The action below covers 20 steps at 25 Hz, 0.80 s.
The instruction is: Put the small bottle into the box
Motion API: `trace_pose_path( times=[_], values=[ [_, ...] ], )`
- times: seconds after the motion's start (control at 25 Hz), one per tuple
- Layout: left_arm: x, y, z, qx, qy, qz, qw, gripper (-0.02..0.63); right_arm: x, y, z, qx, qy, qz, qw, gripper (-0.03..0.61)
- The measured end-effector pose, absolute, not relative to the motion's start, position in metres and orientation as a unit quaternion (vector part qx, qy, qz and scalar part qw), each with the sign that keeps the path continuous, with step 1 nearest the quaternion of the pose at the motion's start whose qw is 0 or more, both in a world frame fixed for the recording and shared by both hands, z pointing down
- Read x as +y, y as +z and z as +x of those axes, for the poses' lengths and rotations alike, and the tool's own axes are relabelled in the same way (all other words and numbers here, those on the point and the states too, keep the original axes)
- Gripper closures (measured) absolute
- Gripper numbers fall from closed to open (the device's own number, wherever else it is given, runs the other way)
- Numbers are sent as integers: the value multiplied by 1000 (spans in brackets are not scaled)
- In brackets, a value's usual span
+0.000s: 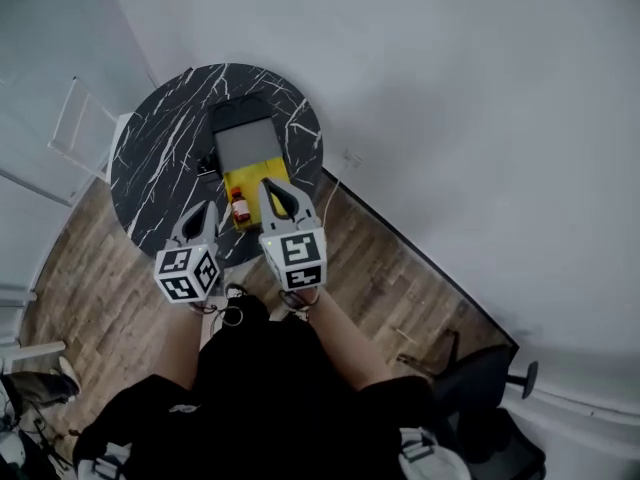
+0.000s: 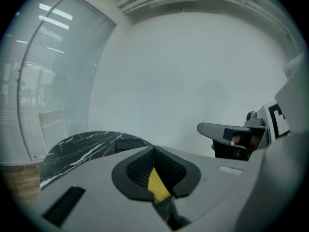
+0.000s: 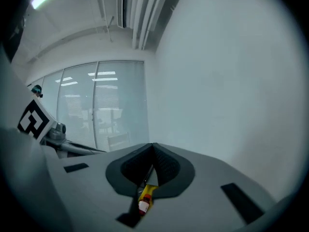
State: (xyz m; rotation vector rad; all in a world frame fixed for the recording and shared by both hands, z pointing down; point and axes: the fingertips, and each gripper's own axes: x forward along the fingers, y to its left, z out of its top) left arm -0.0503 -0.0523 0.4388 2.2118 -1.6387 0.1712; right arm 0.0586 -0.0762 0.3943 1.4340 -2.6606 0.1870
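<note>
Head view: small bottle (image 1: 240, 209) between left gripper (image 1: 207, 209) and right gripper (image 1: 269, 185), on box (image 1: 245, 146)

The small bottle (image 1: 240, 208), red-capped and white-labelled, is seen inside the yellow-lined box (image 1: 250, 173), close to its left wall; the box's grey lid is folded open.

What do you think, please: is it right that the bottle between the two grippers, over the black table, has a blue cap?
Not quite: the bottle has a red cap, not a blue one, as the right gripper view shows. It does show between the left gripper and the right gripper, over the black table.
</note>
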Motion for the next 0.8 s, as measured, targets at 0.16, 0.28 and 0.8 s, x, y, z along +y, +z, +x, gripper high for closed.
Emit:
trace_pose_path(
  times=[0.16, 0.28, 0.8],
  values=[
    [-38, 379, -42, -609, 30, 785, 113, 614, -59, 344, 82, -881, 6, 472, 20, 581],
    [-20, 352, -37, -624, 22, 778, 63, 614, -45, 323, 90, -887, -26, 461, -5, 581],
    [3, 318, -8, -615, 23, 788, 11, 614, -11, 293, 121, -889, -22, 457, -27, 583]
  ],
)
